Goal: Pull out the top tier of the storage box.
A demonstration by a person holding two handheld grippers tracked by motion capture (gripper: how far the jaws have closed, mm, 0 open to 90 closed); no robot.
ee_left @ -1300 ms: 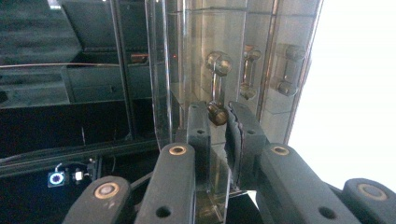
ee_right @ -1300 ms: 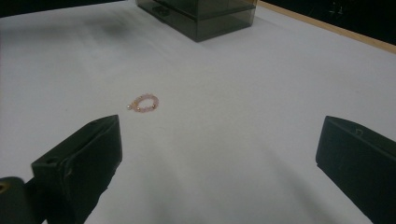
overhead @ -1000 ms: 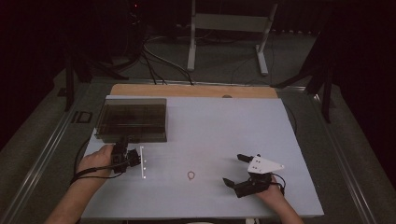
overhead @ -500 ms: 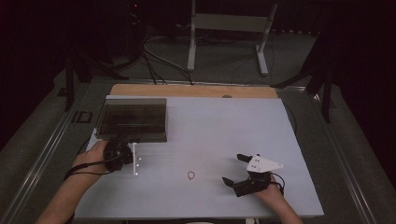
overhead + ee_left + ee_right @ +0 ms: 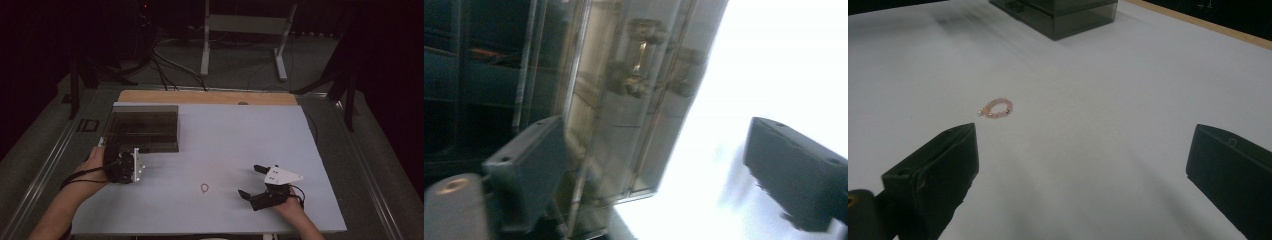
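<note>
The left gripper [image 5: 131, 167] is sitting just short of the near wall of the smoked box [image 5: 142, 127], closer to it than a second ago, when it was lying farther back on the white table [image 5: 240, 135]. Its jaws have just been opening and are now standing released, with nothing between them; in the left gripper view the box [image 5: 634, 95] is rising straight beyond the fingertips, with its near corner showing between the two black jaws.

The right gripper [image 5: 252, 181] is resting where it was in the earlier frames, jaws spread wide and holding nothing. The pink bead bracelet [image 5: 204, 188] is lying unmoved on the table, just beyond the right fingertips and well to the side of the left ones. In the right gripper view the bracelet [image 5: 996, 107] is lying ahead of the left-hand jaw, apart from it.
</note>
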